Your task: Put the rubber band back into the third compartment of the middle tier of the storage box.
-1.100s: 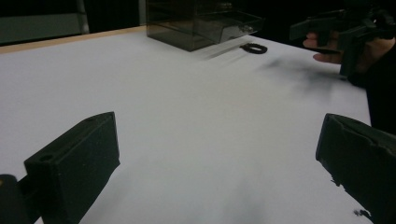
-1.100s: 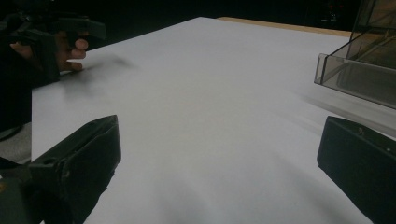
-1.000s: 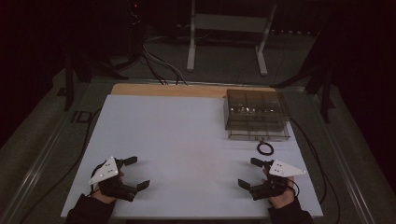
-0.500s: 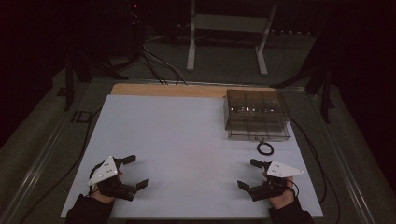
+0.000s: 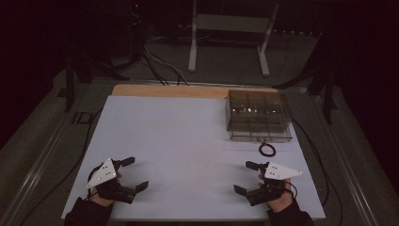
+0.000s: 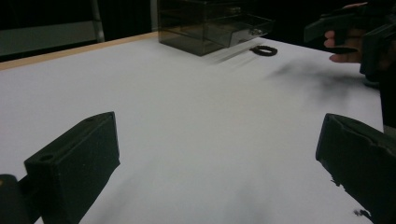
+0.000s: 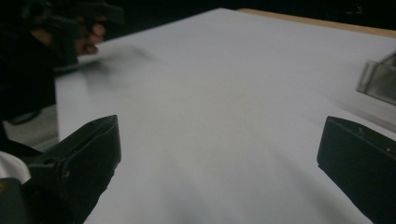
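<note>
Left gripper (image 5: pixel 133 174): jaws spread, empty, at near edge of table (image 5: pixel 188 136). Right gripper (image 5: pixel 245 178): likewise spread, empty. Ring (image 5: pixel 267 149): possibly a hair band, just beyond right gripper, before the box (image 5: pixel 258 117). Step: start; right reaches forward, closes on ring.

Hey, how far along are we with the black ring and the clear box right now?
Nothing looks done yet: the black ring lies on the white table just in front of the clear compartment box. Nothing is in hand: the left gripper and right gripper rest open near the table's near edge. Reaching for and handling the ring is all left.
</note>
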### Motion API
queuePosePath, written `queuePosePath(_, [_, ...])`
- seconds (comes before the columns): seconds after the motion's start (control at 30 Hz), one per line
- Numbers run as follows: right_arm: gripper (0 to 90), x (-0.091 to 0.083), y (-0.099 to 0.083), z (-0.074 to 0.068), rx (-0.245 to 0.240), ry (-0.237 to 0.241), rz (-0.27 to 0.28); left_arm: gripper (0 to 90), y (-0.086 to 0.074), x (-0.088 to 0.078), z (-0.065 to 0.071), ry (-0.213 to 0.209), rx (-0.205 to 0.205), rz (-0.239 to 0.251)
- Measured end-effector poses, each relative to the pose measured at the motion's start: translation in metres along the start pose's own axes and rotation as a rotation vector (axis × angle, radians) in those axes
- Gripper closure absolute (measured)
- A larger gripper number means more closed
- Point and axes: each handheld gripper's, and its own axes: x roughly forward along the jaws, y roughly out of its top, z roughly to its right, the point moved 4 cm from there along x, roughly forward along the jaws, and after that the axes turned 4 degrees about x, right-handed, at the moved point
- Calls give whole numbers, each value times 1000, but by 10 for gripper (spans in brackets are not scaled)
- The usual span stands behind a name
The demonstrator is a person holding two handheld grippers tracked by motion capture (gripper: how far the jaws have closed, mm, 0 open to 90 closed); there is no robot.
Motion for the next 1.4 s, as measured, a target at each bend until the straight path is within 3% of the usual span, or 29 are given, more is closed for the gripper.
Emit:
queuePosePath(0.5, [0, -9, 24, -1, -2, -22, 77, 3, 1, -1, -1, 3, -7, 11])
queuePosePath(0.93, [0, -23, 34, 22, 9, -122, 123, 3, 1, 0, -1, 2, -4, 9])
queuePosePath(1.4, [0, -37, 34, 52, 45, -235, 131, 3, 2, 1, -2, 2, -8, 14])
